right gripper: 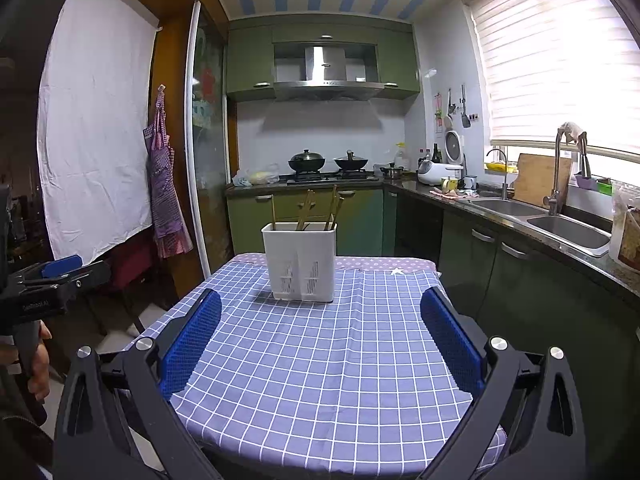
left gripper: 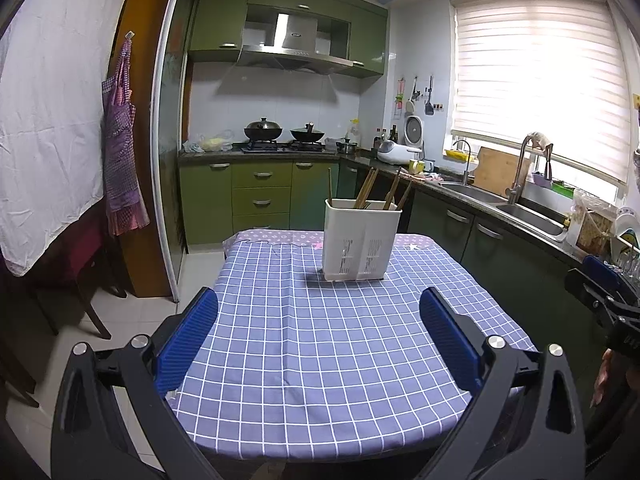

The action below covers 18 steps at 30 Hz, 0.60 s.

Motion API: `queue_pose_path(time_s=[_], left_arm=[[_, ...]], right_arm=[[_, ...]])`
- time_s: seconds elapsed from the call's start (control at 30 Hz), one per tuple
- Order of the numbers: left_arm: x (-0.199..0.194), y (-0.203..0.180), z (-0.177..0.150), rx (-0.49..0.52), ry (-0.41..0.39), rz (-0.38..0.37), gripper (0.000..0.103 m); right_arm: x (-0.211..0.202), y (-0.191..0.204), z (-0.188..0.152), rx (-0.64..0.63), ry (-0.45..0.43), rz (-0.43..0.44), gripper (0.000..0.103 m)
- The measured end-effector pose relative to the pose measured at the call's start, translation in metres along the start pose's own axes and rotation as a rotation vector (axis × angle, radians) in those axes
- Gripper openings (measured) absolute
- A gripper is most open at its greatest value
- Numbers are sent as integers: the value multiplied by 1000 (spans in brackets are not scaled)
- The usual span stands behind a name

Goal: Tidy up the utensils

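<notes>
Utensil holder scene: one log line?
holder: upright, chopsticks inside | left gripper: open | right gripper: open | tablecloth: otherwise bare

A home kitchen: green cabinets (left gripper: 262, 194), gas stove with woks (left gripper: 263, 131), range hood (left gripper: 294, 46) ahead of the fingers, double sink (right gripper: 536, 216) to their right.

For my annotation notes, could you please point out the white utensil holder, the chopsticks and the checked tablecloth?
White utensil holder (left gripper: 362, 240): left wrist view, front wall.
Chopsticks (left gripper: 366, 189): left wrist view, shafts above the holder's rim.
Checked tablecloth (right gripper: 320, 360): right wrist view, bare middle between the fingers.
</notes>
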<state>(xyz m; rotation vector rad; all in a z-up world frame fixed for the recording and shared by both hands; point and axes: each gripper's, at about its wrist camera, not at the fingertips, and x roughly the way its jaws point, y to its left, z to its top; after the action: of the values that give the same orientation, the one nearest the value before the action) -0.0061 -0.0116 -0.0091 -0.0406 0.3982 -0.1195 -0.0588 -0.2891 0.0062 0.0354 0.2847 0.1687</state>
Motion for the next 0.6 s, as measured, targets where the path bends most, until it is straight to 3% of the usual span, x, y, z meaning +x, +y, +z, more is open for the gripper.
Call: queue_pose_path(time_s=[0.6], left_arm=[[-6, 6, 4, -33, -9, 6, 96]], right_arm=[[2, 3, -3, -11, 7, 2, 98]])
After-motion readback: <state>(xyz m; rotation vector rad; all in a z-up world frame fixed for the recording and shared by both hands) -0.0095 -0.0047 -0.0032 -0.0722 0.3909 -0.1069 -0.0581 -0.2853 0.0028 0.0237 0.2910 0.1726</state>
